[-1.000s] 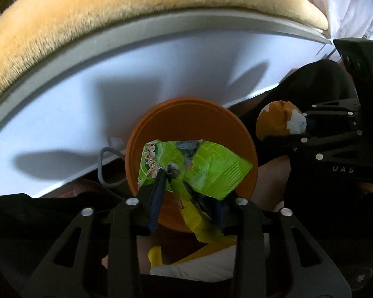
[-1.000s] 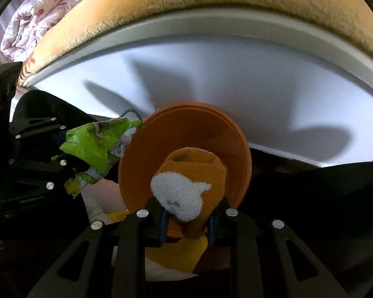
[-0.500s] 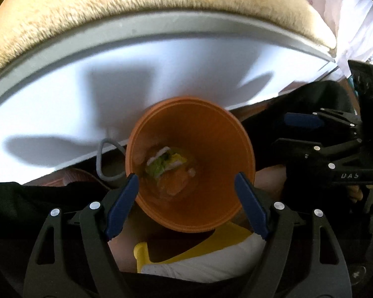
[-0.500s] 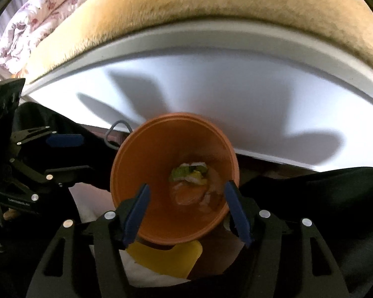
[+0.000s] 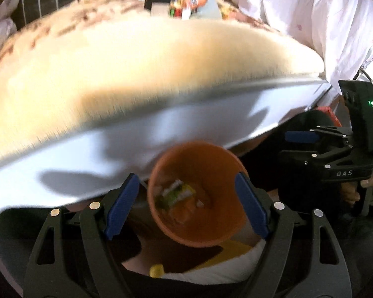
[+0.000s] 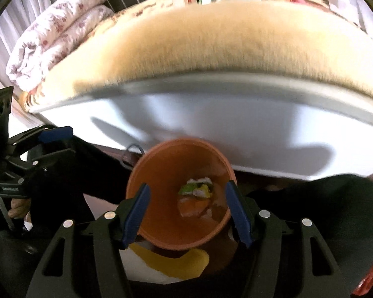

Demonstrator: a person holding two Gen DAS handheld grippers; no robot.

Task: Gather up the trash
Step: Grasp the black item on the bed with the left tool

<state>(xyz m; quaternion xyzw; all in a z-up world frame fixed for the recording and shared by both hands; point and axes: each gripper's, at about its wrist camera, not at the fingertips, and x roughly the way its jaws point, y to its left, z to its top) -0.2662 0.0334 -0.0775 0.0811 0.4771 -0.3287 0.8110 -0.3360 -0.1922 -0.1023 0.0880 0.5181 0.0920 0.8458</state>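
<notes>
An orange bin (image 5: 221,171) (image 6: 161,173) stands on the floor against the bed's white side. At its bottom lie a green wrapper (image 5: 174,193) (image 6: 192,188) and an orange sock (image 5: 186,212) (image 6: 194,206). My left gripper (image 5: 186,177) hangs open above the bin's mouth, its blue pads (image 5: 121,206) apart with nothing between them. My right gripper (image 6: 186,185) is also open and empty over the bin. Each gripper shows in the other's view: the right one (image 5: 296,145) at the right, the left one (image 6: 58,144) at the left.
A bed with a tan fuzzy blanket (image 5: 136,69) (image 6: 211,39) and white side panel (image 6: 211,124) fills the upper view. Folded floral quilts (image 6: 54,39) lie at its left, colourful items (image 5: 186,0) at the far side. A yellow and white cloth (image 6: 171,260) lies below the bin.
A second ago the left gripper was shut on the green wrapper and the right on the orange sock. Both opened, the items dropped into the bin, and both grippers rose.
</notes>
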